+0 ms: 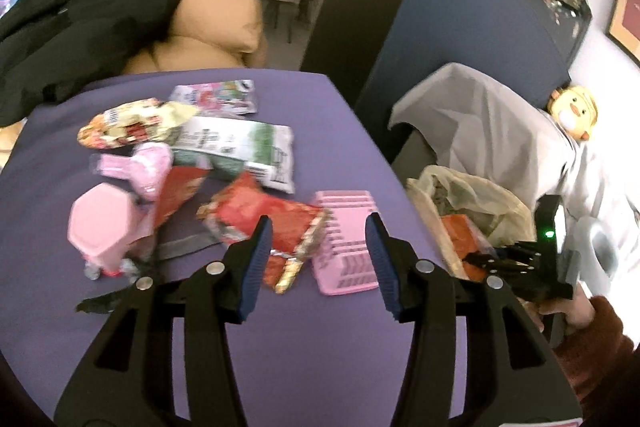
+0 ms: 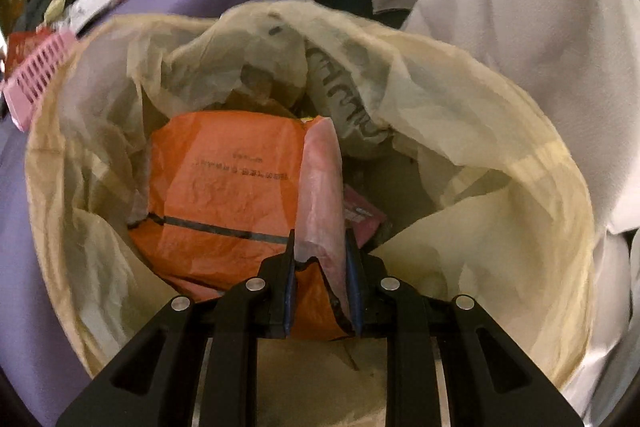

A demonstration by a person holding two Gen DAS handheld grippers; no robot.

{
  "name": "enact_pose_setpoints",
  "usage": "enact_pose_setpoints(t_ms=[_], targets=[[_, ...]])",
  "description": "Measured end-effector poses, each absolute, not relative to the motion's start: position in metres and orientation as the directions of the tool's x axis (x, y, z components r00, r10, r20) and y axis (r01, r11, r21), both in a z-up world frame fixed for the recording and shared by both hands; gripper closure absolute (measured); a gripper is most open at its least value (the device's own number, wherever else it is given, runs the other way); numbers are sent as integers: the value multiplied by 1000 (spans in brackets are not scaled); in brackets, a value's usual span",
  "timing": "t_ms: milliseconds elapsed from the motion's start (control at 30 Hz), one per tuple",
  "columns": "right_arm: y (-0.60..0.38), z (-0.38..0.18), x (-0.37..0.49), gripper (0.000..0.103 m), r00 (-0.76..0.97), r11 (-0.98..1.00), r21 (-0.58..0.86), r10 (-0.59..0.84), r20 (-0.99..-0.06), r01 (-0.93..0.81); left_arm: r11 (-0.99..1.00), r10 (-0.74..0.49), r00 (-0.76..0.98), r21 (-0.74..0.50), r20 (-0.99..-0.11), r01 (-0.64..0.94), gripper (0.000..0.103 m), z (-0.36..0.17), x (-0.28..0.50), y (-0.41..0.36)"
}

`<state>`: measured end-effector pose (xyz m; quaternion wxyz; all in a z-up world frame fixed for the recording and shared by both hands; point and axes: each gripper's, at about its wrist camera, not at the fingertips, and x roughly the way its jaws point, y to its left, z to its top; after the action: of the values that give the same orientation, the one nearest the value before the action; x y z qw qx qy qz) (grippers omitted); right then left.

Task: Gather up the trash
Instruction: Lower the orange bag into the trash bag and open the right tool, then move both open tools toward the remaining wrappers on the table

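Several wrappers lie on the purple table (image 1: 304, 347): a red snack bag (image 1: 256, 219), a pink ribbed wrapper (image 1: 344, 239), a green and white bag (image 1: 240, 147) and pink packets (image 1: 104, 223). My left gripper (image 1: 320, 251) is open above the red bag and the pink wrapper, holding nothing. My right gripper (image 2: 320, 267) is shut on a pale pink wrapper (image 2: 322, 187) and holds it over the open trash bin (image 2: 560, 163), lined with a beige bag. An orange bag (image 2: 224, 187) lies inside the bin. The bin also shows in the left wrist view (image 1: 472, 195), right of the table.
A chair draped in grey cloth (image 1: 500, 123) stands behind the bin. A blue partition (image 1: 460, 19) rises at the back. A tan sofa with a black jacket (image 1: 80, 19) lies beyond the table's far left edge. The pink wrapper (image 2: 36, 75) overhangs the table edge beside the bin.
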<state>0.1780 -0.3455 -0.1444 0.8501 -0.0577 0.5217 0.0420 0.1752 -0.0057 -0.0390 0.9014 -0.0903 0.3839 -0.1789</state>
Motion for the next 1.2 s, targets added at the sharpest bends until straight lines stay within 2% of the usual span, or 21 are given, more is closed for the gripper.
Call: enact_pose_setpoints(t_ms=[67, 100, 367, 467, 667, 867, 1000, 1200], targets=[[-352, -135, 174, 68, 472, 994, -5, 46, -880, -108, 923, -382, 649, -308, -658, 231, 53, -41, 173, 5], [-356, -129, 171, 67, 486, 995, 8, 54, -872, -96, 925, -376, 653, -310, -658, 219, 53, -42, 172, 11], [-350, -76, 154, 66, 601, 996, 31, 76, -795, -85, 945, -309, 693, -295, -651, 145, 50, -47, 160, 50], [-341, -57, 152, 60, 642, 994, 42, 97, -760, -101, 948, -286, 703, -302, -651, 105, 50, -50, 157, 69], [-298, -30, 150, 59, 673, 970, 82, 218, -706, -228, 947, -227, 724, -321, -651, 8, 50, -55, 149, 110], [-252, -25, 159, 59, 668, 944, 100, 295, -684, -314, 943, -199, 725, -331, -659, -43, 50, -61, 147, 134], [-222, -26, 179, 59, 652, 934, 105, 317, -689, -343, 936, -229, 721, -351, -654, -21, 50, -62, 153, 140], [-185, -22, 211, 59, 647, 920, 92, 336, -684, -381, 921, -331, 743, -371, -582, 120, 49, -50, 185, 149]])
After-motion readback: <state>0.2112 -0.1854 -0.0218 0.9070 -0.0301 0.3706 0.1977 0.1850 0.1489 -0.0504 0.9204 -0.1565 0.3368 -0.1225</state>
